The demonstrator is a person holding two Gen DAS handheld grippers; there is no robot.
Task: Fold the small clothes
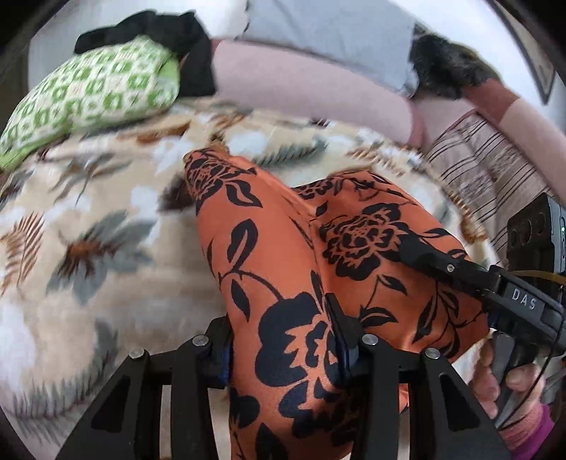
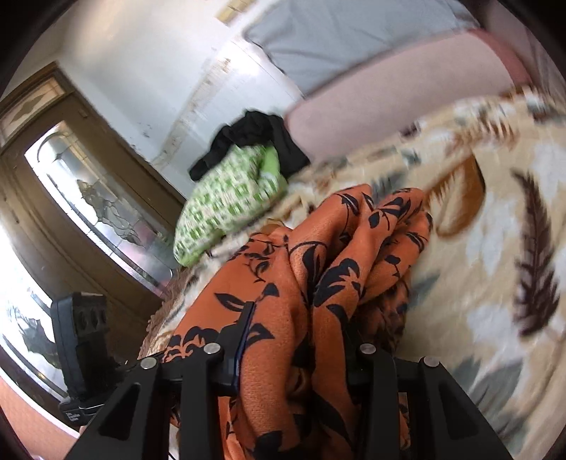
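Left claw (image 1: 283, 339) and right claw (image 2: 293, 354), each partly closed and pinching a bunched edge of the orange floral garment (image 1: 300, 247) (grips well apart, to spread it), lifted above the patterned blanket (image 1: 106, 212) on the bed.

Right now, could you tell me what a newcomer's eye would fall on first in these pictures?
The orange cloth with black flowers fills the middle of both views, bunched and gripped by the left gripper and the right gripper. Beneath it spreads a cream blanket with leaf patterns. Behind, at the blanket's far edge, a green-and-white patterned pillow lies with a black garment draped on it.
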